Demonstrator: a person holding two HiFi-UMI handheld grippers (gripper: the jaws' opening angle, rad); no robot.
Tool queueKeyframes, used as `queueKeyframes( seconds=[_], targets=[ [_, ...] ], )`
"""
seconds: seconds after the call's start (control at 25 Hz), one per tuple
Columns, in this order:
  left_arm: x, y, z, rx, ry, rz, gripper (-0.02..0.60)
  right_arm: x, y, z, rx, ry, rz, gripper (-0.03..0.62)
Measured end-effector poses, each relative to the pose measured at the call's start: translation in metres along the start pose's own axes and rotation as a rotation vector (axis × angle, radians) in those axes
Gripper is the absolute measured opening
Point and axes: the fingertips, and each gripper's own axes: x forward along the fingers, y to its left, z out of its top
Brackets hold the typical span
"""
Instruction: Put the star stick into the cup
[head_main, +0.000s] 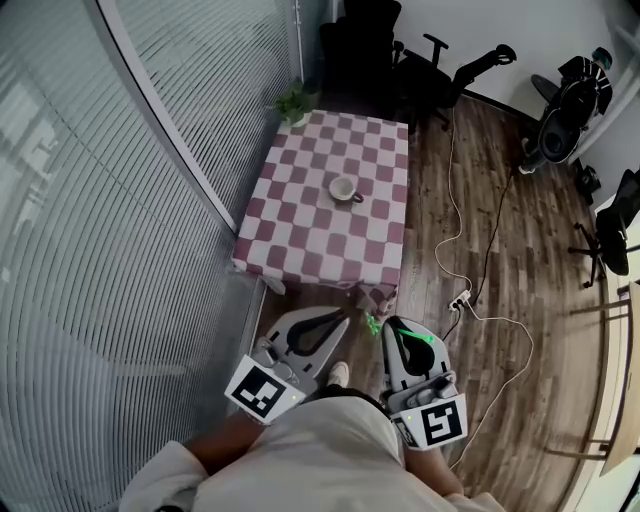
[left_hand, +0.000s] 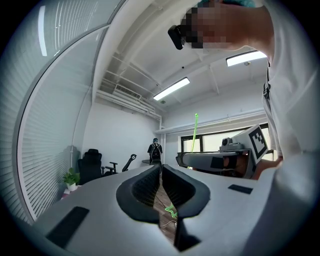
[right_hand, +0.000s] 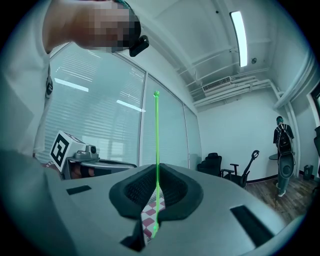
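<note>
An office: swivel chairs (head_main: 425, 60) stand at twelve o'clock, a blind-covered glass wall (head_main: 90, 230) curves along nine o'clock, and strip lights (right_hand: 240, 37) run across the exposed ceiling (right_hand: 200, 45).

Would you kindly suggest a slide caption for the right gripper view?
Right hand-held gripper shut on the thin green star stick, window blinds behind.

Cup (head_main: 344, 189) on tabletop (head_main: 300, 235), right of centre, toward the far side. Plant (head_main: 296, 103) at far left corner. Office chairs (head_main: 420, 60) behind. Power strip (head_main: 459, 299) on floor to the right. Left claw (head_main: 343, 322) and right claw (head_main: 392, 328) side by side before near edge; star stick (right_hand: 156, 150) upright in right claw.
</note>
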Motion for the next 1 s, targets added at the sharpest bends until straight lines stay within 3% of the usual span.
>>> queueKeyframes(
  seconds=[0.48,1.0],
  targets=[
    [0.052,0.014,-0.003,0.007,-0.002,0.037,0.037,0.018,-0.050,-0.005,0.016,-0.008,0.044,0.040],
    [0.075,0.020,-0.003,0.014,0.001,0.063,0.037,0.024,-0.074,-0.006,0.021,-0.013,0.061,0.040]
  ],
)
